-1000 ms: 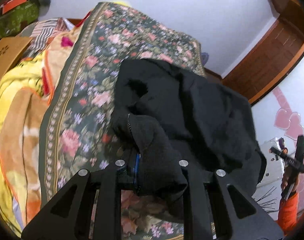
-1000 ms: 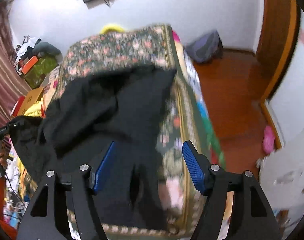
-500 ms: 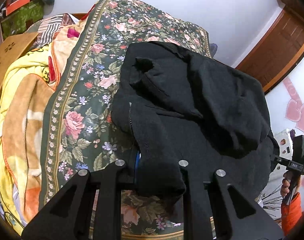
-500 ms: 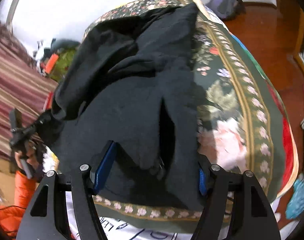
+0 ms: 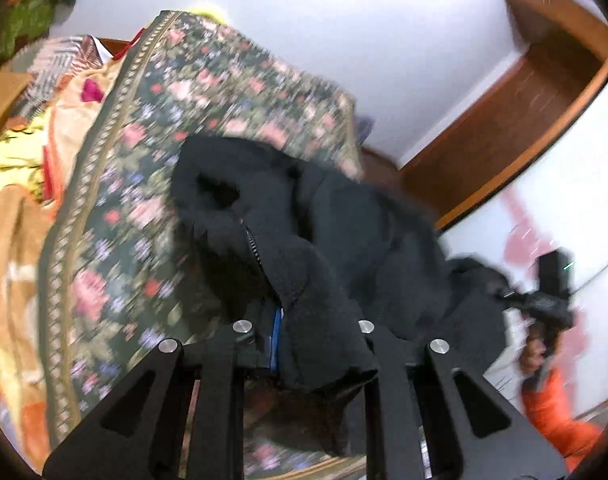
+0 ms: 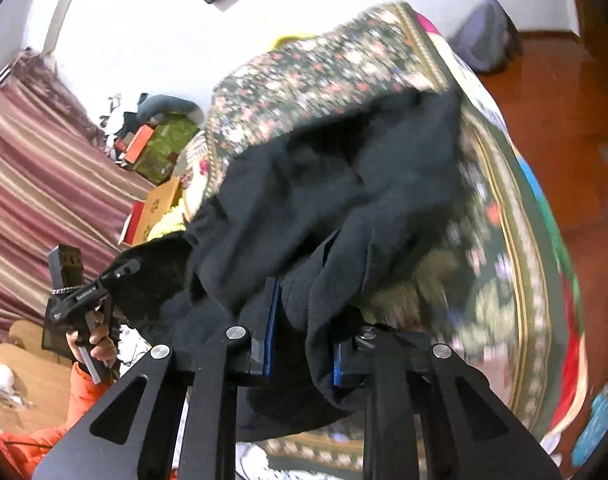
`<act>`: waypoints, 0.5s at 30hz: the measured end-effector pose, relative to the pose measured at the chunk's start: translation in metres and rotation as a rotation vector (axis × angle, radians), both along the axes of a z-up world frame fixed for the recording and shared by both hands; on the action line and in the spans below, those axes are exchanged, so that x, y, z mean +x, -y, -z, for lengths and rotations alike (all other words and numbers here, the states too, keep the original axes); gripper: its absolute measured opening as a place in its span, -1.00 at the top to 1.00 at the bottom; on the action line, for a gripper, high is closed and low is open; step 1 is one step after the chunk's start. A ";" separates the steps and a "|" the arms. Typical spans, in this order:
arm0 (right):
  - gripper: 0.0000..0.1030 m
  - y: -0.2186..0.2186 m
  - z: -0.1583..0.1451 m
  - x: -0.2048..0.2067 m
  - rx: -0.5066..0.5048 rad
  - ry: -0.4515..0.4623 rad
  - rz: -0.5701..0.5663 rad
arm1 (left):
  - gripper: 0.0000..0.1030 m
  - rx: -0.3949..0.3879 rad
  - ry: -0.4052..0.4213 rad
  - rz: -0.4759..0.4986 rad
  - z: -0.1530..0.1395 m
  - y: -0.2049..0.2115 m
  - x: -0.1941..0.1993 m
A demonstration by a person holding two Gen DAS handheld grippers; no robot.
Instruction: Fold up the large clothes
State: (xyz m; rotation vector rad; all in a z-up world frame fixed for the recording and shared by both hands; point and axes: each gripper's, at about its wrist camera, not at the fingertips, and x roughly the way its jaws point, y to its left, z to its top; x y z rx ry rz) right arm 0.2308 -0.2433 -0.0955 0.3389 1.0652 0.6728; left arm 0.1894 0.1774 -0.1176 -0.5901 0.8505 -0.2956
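Note:
A large black fleece garment (image 5: pixel 344 220) with a zipper lies bunched on the floral bedspread (image 5: pixel 224 92). My left gripper (image 5: pixel 316 344) is shut on one near edge of it, and the fabric hangs over the jaws. In the right wrist view the same garment (image 6: pixel 324 184) stretches from the bedspread (image 6: pixel 324 72) to my right gripper (image 6: pixel 304 344). Its jaws are closing, and the blue pads (image 6: pixel 270 332) pinch a thick fold between them. Each view shows the other gripper at the side, held by a hand with an orange sleeve (image 6: pixel 80 392).
Yellow and orange blankets (image 5: pixel 12 184) lie left of the bedspread. Boxes and clutter (image 6: pixel 156 152) stand by a striped curtain (image 6: pixel 36 176). A wooden floor (image 6: pixel 564 100) runs along the bed's right side, with a grey bag (image 6: pixel 488 36) at the wall.
The right jaws came down over the garment's near edge and closed on it. Both grippers then rose, pulling the held edges up from the bed. The left grip is unchanged.

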 end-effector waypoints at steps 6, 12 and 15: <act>0.67 0.001 -0.021 0.069 0.032 0.029 0.046 | 0.70 -0.087 0.050 -0.146 -0.017 -0.045 0.063; 0.67 0.019 0.006 0.151 0.018 -0.011 0.154 | 0.67 0.019 0.009 -0.241 0.017 -0.070 0.133; 0.66 0.019 0.023 0.180 -0.011 -0.033 0.163 | 0.67 0.156 -0.027 -0.224 0.043 -0.062 0.164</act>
